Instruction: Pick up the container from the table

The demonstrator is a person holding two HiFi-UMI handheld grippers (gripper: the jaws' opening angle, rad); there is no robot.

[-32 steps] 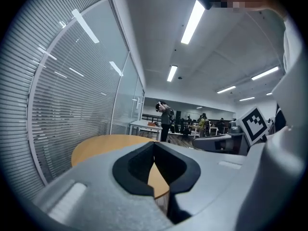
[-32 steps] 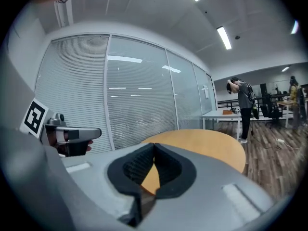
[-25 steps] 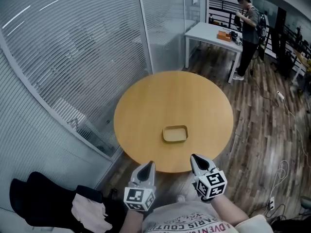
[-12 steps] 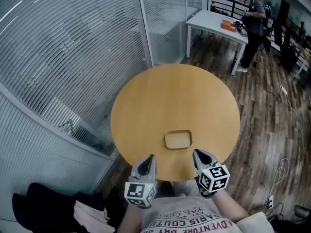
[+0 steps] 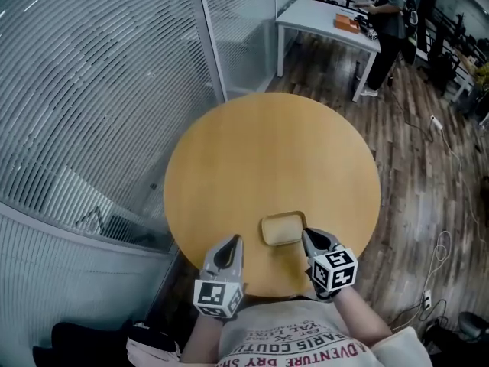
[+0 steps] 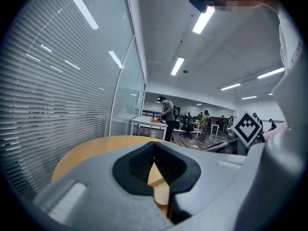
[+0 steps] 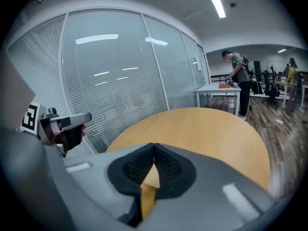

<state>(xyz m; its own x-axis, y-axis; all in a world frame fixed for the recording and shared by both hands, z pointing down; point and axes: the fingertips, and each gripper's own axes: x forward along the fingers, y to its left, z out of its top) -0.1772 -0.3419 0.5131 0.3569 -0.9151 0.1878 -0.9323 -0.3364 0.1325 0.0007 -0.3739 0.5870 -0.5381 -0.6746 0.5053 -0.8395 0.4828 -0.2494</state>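
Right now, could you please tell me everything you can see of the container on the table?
The container is a shallow rectangular tray with rounded corners, tan like the table, with a raised rim, apparently empty. It lies flat near the table edge nearest the person. The shut right claw sits at its near right corner; contact is unclear. The left claw is apart from it.

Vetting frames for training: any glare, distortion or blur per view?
Head view: fisheye bows the blinds; table evenly lit, container clear. Left gripper view: dark round vignette, ceiling lights blown out, left tool soft up close. Right gripper view: same vignette, light strips reflected in the glass wall.
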